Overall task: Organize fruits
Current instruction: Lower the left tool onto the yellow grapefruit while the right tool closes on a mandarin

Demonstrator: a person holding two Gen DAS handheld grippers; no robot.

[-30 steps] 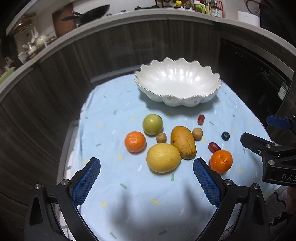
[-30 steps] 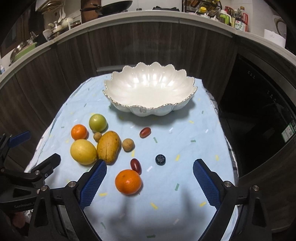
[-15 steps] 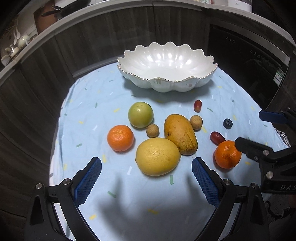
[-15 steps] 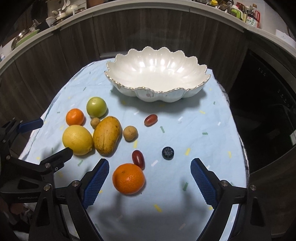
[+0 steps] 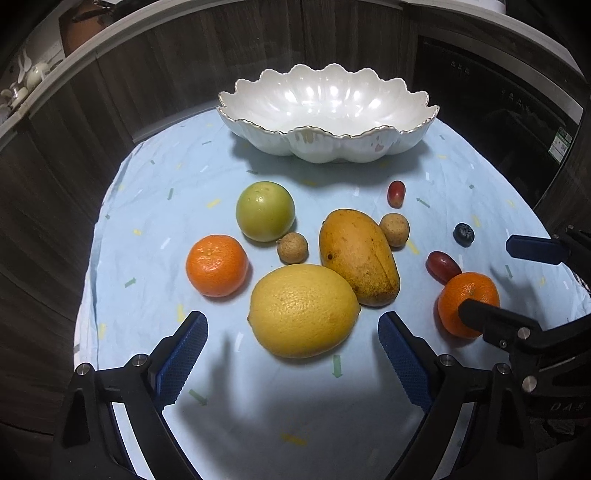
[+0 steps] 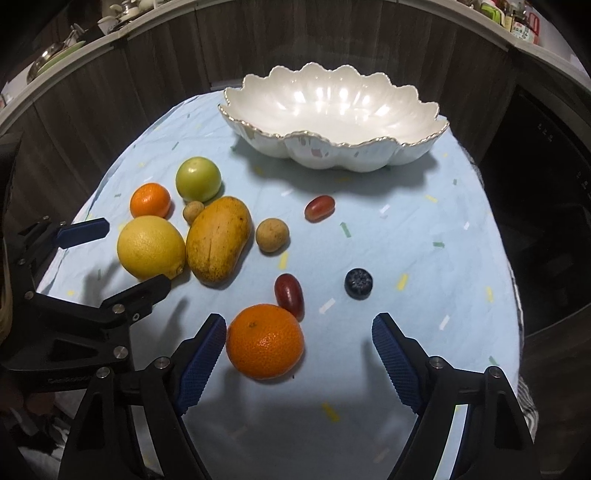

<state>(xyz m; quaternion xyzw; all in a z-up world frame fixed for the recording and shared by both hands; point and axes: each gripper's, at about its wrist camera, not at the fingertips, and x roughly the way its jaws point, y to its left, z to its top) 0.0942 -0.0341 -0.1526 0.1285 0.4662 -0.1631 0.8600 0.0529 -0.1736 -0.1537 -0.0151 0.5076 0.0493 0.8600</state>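
A white scalloped bowl [image 5: 325, 110] [image 6: 332, 110] stands empty at the far end of the light blue cloth. Loose fruit lies in front of it: a yellow lemon [image 5: 303, 310] [image 6: 150, 246], a mango [image 5: 358, 256] [image 6: 218, 243], a green apple [image 5: 265, 210] [image 6: 198, 178], two oranges [image 5: 217, 265] [image 6: 264, 340], two brown longans [image 5: 394, 229], red grapes [image 6: 320, 208] and a blueberry [image 6: 358, 282]. My left gripper [image 5: 291, 354] is open, its fingers just short of the lemon. My right gripper [image 6: 299, 358] is open, the near orange between its fingertips.
Dark wood cabinet fronts curve round the table behind the bowl. A counter with dishes and bottles [image 6: 521, 26] runs above them. The cloth's edge [image 6: 513, 295] drops off at the right. Each gripper shows at the side of the other's view.
Both grippers have moved forward and lower towards the fruit. The lemon and the near orange now sit close to the fingertips. No fruit has moved.
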